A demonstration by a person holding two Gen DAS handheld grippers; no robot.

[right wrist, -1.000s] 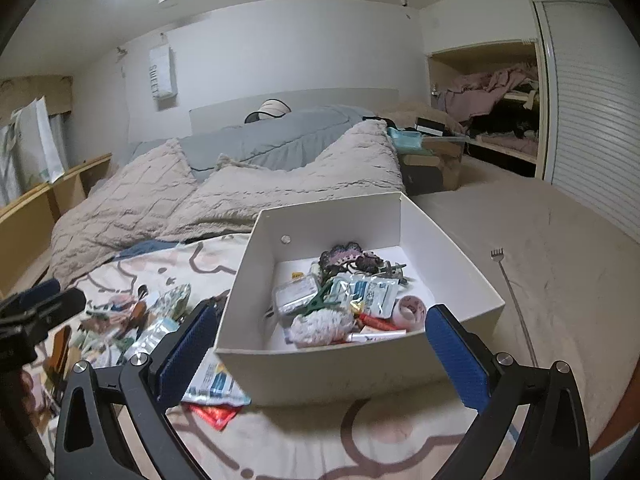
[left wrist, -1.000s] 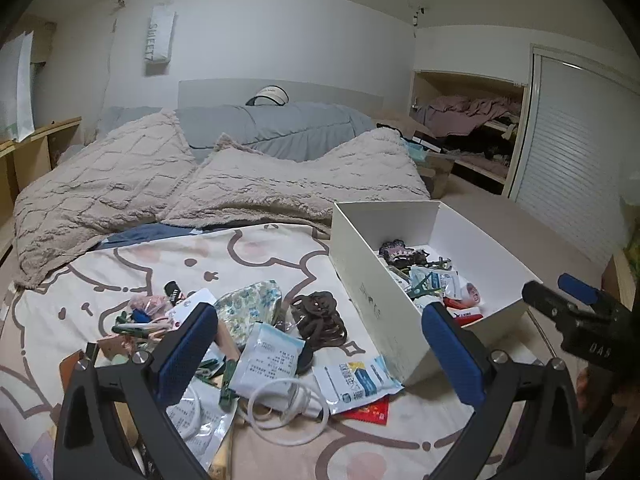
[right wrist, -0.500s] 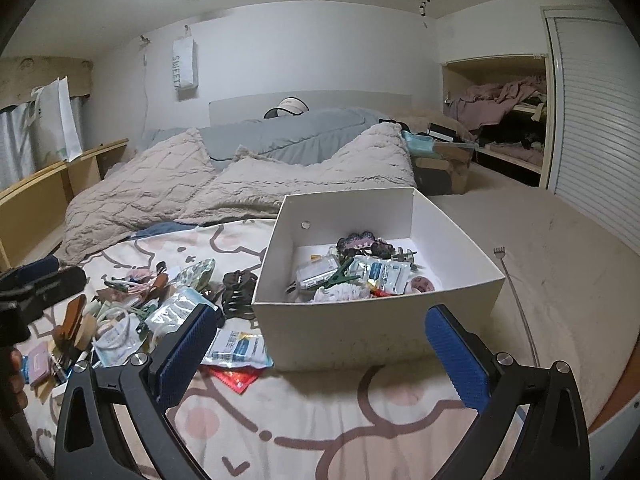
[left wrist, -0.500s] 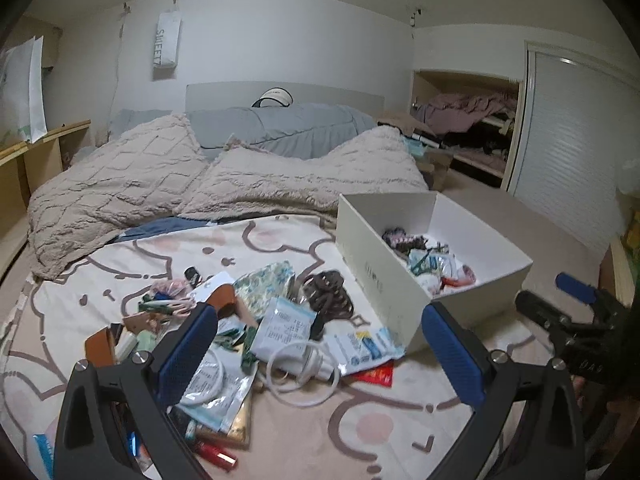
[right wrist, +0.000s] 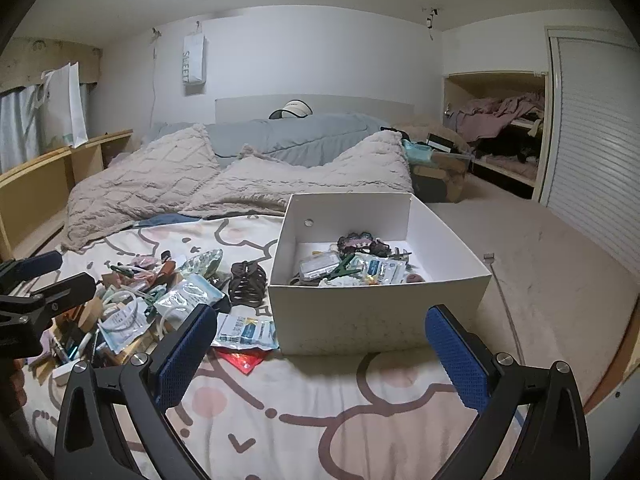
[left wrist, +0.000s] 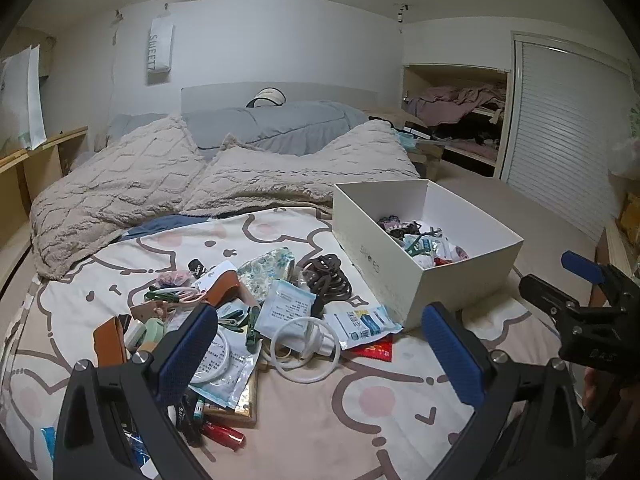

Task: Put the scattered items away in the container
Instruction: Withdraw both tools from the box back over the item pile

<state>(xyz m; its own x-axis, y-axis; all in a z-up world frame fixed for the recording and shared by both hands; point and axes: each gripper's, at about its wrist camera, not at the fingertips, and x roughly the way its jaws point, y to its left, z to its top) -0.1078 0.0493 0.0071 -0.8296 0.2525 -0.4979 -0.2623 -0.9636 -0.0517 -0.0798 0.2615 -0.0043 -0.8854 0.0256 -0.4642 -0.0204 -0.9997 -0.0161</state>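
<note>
A white cardboard box stands on the bed, with several small items lying inside. Left of it sprawls a pile of scattered items: sachets, a white ring, a brown hair claw, green clips, a red packet. My left gripper is open, held back from the pile with nothing between its fingers. My right gripper is open and empty, in front of the box's near wall.
Beige quilted blankets and a grey duvet cover the bed's far half. Wooden shelves run along the left. Beyond the bed's right edge lie carpet, a slatted door and an open closet with clothes.
Both grippers have pulled back and risen from the box and pile, so more of the bed shows. Both stay open and empty.
</note>
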